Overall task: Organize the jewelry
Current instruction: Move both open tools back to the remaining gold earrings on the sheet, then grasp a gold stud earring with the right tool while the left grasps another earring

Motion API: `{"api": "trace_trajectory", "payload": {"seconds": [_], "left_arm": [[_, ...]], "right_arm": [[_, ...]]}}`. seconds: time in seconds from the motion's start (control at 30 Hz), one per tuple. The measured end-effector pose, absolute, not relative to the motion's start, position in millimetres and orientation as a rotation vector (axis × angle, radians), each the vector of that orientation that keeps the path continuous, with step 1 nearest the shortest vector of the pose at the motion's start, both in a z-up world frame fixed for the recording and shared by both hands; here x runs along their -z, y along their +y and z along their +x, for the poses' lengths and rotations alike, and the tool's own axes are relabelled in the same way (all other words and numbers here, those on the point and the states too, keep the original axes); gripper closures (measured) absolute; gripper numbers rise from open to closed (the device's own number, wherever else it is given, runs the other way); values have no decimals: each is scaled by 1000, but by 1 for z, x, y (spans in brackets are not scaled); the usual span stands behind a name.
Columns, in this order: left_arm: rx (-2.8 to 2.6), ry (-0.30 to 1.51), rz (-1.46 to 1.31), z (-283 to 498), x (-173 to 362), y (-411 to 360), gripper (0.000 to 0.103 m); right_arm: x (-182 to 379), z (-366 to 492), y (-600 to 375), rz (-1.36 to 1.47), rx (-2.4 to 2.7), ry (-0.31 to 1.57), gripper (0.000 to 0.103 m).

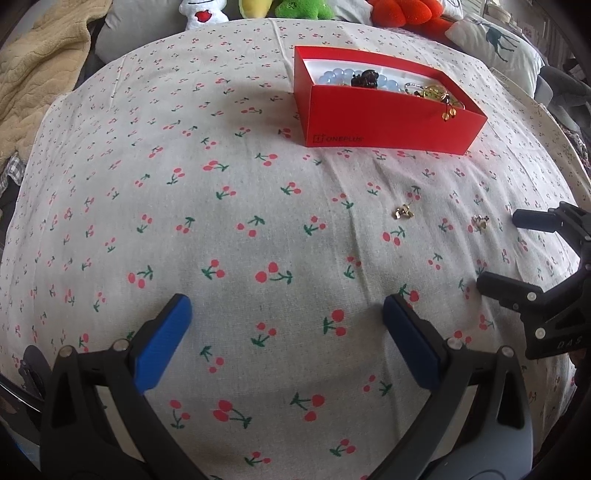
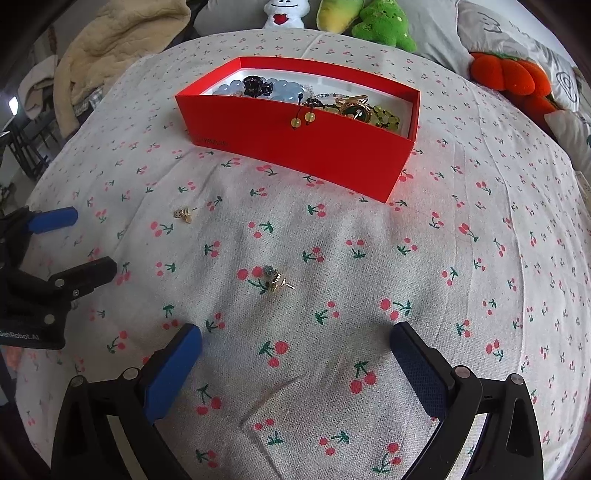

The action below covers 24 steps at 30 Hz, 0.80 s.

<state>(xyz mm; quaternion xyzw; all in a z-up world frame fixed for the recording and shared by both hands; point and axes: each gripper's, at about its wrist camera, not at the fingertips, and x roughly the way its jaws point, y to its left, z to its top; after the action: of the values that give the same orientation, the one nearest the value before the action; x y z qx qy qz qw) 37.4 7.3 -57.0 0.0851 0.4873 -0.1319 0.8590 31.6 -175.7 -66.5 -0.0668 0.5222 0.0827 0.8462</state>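
A red box [image 1: 388, 122] [image 2: 295, 155] stands on the cherry-print cloth and holds blue beads, a dark hair claw and gold and green pieces. Two yellow beads hang over its front wall. Two small gold earrings lie loose on the cloth. One earring [image 1: 402, 211] [image 2: 183, 215] lies to the left and the other earring [image 1: 480, 221] [image 2: 275, 280] to the right. My left gripper [image 1: 286, 310] [image 2: 92, 240] is open and empty, short of both earrings. My right gripper [image 2: 297, 332] [image 1: 498, 253] is open too, with the right-hand earring just ahead of its fingers.
Plush toys line the far edge: a white one [image 2: 284, 13], a green one [image 2: 384, 24] and an orange one [image 2: 509, 74]. A beige blanket [image 1: 40, 62] lies at the back left. Pillows [image 1: 498, 48] lie at the back right. The cloth [image 2: 369, 258] is wrinkled.
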Motion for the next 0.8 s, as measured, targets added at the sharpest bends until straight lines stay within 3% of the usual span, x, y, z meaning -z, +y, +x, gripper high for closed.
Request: {"api": "trace_trajectory", "payload": {"seconds": [0.07,0.13,0.23,0.5,0.8], "left_arm": [[287,1017,181,38,55,6,3],[295,1007,189,38,53,3,6],[311,995,200,37,50,-3,15],[371,984,208,39,45,-12,43],[426,984,200,40,43,-20,53]], "right_arm": [[65,32,-176,-141,-184,1094,9],[62,33,-175,-135,-203,1086,27],[59,37,-173,-117,-226,1082,45],[58,44,-171,-106,-247,1073,71],[58,47,-169,-104,-259,1065,92]]}}
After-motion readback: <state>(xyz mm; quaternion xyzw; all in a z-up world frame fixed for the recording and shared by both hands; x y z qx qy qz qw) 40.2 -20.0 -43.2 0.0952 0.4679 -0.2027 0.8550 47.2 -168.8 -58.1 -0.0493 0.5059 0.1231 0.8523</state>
